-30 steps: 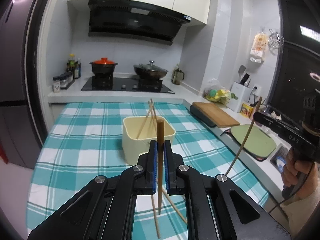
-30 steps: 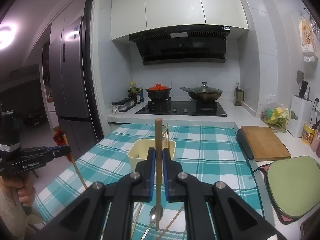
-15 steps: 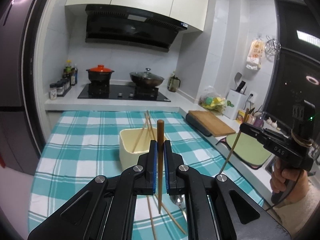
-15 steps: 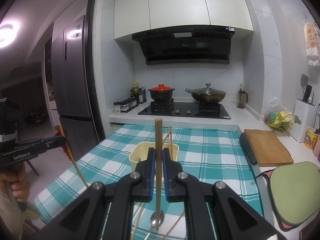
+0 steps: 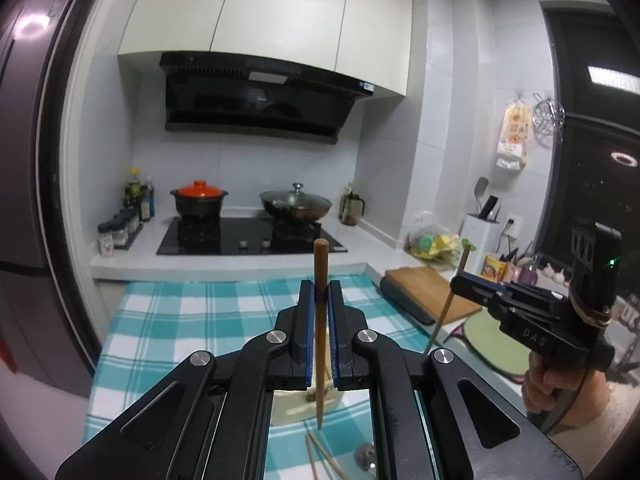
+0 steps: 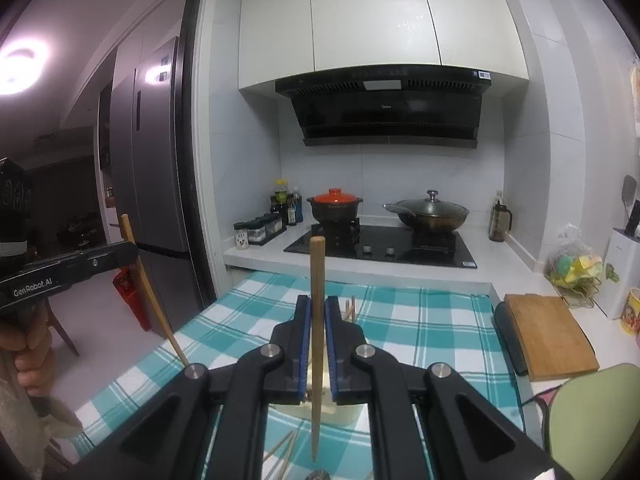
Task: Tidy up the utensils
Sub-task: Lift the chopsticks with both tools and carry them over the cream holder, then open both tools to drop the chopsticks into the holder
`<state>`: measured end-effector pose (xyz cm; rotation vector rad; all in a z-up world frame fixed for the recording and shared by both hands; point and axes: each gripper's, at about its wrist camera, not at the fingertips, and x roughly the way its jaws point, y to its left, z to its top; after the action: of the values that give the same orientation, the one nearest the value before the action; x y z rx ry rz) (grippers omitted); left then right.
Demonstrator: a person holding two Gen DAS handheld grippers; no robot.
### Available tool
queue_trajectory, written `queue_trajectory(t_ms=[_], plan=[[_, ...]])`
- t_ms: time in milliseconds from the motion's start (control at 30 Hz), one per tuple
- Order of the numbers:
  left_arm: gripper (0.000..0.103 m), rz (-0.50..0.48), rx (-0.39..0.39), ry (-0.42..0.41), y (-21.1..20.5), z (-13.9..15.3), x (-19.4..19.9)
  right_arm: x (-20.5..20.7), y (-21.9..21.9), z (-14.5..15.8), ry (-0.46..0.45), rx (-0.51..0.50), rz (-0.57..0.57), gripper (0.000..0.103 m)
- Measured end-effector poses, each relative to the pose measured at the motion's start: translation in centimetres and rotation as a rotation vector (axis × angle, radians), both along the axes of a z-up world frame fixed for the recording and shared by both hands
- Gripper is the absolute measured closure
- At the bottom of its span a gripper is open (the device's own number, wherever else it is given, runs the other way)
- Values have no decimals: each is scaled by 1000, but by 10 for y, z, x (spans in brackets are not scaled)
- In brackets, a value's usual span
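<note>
**Operator:** Where are the utensils at this stage?

**Manual:** You hold one in each gripper. The dark brown wooden chopstick (image 5: pixel 319 332) stands upright in the left gripper (image 5: pixel 320 334); the jaws are closed almost fully and clamp it near mid-length, with the tapered tip hanging clear above the table. The lighter tan wooden chopstick (image 6: pixel 317 344) stands upright in the right gripper (image 6: pixel 317 340), clamped the same way. The cream rectangular plastic container (image 6: pixel 340 408) sits directly below and ahead of both grippers on the teal-and-white checked tablecloth (image 6: pixel 420 320), with further chopsticks (image 6: pixel 350 308) leaning inside it. Loose chopsticks (image 5: pixel 320 456) and a metal spoon (image 5: pixel 366 453) lie on the cloth nearer to you.

**Operator:** How do these sticks handle?

**Manual:** Judge them light, stiff and smooth. A narrow round shaft can pivot or slide between flat pads, so keep the grip near the middle and avoid abrupt wrist rolls. Bring the tip over the container opening before you relax the jaws. A stick dropped from height may bounce out or disturb the leaning ones.
</note>
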<state>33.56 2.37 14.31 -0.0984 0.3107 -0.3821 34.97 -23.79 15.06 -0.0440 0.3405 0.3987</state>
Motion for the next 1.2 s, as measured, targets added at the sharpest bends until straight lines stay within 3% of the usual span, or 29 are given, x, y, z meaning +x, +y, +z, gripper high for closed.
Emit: queue_trajectory(t_ms=[167, 300, 533, 800, 833, 867, 900, 933, 1067, 1200], plan=[[99, 43, 2, -20, -5, 8, 50, 45, 15, 19, -50, 32, 6, 96], [99, 51, 2, 44, -12, -12, 95, 85, 27, 13, -51, 37, 18, 96], [99, 45, 24, 220, -24, -74, 155, 156, 47, -52, 109, -25, 31, 96], [98, 53, 73, 374, -38, -139, 198, 202, 53, -130, 325, -62, 41, 95], [95, 63, 83, 392, -40, -145, 201, 206, 53, -137, 357, -53, 51, 95], [78, 69, 87, 409, -40, -148, 204, 209, 52, -142, 377, -36, 56, 93], [65, 76, 85, 428, -38, -150, 205, 211, 51, -144, 393, -25, 51, 81], [45, 87, 76, 432, -34, -149, 201, 212, 49, -145, 401, -16, 40, 68], [31, 103, 103, 413, -18, -136, 174, 196, 37, -123, 358, 24, 24, 67], [22, 75, 201, 429, -3, -129, 128, 155, 20, -93, 285, -34, 23, 66]])
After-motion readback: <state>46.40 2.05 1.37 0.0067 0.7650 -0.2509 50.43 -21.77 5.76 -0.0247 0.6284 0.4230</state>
